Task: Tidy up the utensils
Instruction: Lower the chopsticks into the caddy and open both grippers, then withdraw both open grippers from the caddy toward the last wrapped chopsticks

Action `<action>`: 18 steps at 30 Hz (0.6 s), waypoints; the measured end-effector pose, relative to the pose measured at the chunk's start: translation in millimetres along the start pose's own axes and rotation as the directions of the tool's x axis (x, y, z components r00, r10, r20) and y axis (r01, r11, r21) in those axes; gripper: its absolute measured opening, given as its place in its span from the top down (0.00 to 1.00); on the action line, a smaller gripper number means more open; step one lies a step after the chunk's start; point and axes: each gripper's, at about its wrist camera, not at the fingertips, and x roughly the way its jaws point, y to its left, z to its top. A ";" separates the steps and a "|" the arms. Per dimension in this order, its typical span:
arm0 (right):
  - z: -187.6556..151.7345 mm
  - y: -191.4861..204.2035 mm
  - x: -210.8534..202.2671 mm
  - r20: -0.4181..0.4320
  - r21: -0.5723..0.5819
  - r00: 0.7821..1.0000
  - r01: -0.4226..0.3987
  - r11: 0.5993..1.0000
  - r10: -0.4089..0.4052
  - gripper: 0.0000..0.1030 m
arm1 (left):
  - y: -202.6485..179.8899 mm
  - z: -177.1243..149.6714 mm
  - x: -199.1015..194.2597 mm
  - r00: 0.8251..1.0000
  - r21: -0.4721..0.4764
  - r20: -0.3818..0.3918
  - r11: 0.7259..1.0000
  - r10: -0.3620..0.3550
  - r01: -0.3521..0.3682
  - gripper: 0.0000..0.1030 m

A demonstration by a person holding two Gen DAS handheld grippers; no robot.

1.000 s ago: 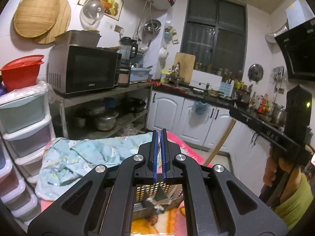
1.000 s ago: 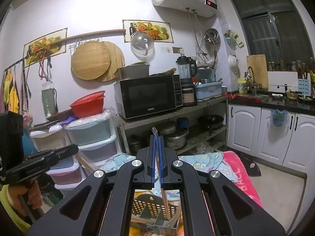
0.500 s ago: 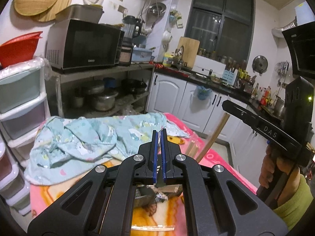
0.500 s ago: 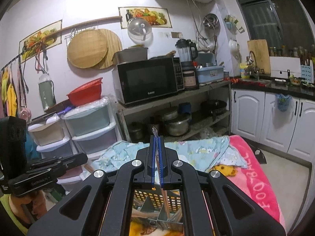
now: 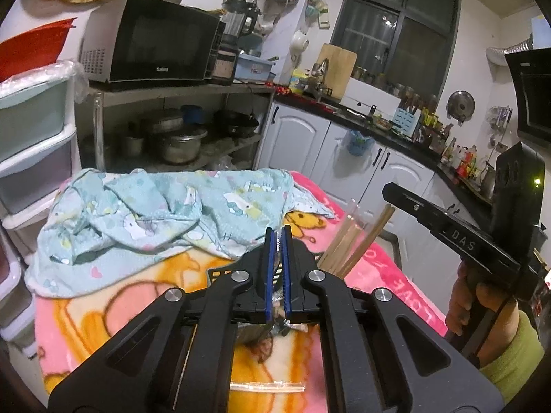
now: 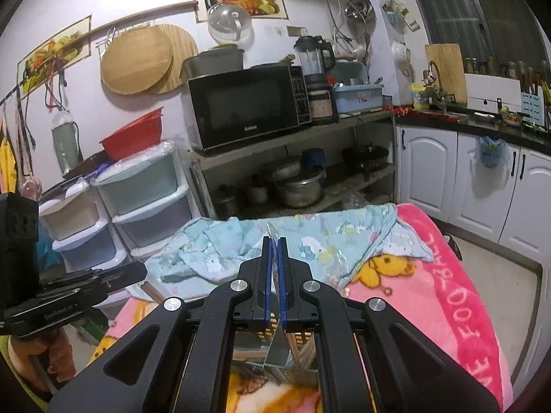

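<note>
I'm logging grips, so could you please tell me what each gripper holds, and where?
Right gripper pinches a clear plastic wrapper near its top edge. Left gripper pinches crinkled clear plastic; which part cannot be told.

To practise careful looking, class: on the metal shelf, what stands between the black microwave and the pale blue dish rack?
A dark blender stands there, clearest in the right wrist view.
</note>
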 end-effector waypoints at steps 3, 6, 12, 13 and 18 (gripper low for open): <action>-2.8 -2.4 1.9 -0.012 0.005 1.000 0.004 1.000 -0.004 0.96 | 1.1 -1.4 1.5 1.000 -0.002 -0.008 1.000 0.005 -0.005 0.98; -3.8 -4.4 1.1 -0.018 0.009 1.000 0.009 1.000 -0.009 0.78 | 1.9 -2.1 -0.4 1.000 -0.003 -0.005 1.000 0.010 -0.010 0.82; -2.2 -8.7 -13.3 0.006 0.020 1.000 0.011 1.000 -0.011 0.59 | 6.5 -1.9 -10.9 1.000 -0.022 0.017 1.000 0.018 -0.017 0.61; -2.3 -9.0 -15.9 0.010 0.018 1.000 0.013 1.000 -0.013 0.56 | 7.6 -1.7 -12.7 1.000 -0.025 0.021 1.000 0.019 -0.018 0.58; -1.8 -10.7 -29.1 0.020 0.017 1.000 0.021 1.000 -0.022 0.49 | 12.3 -0.9 -24.4 0.998 -0.048 0.047 0.998 0.035 -0.033 0.38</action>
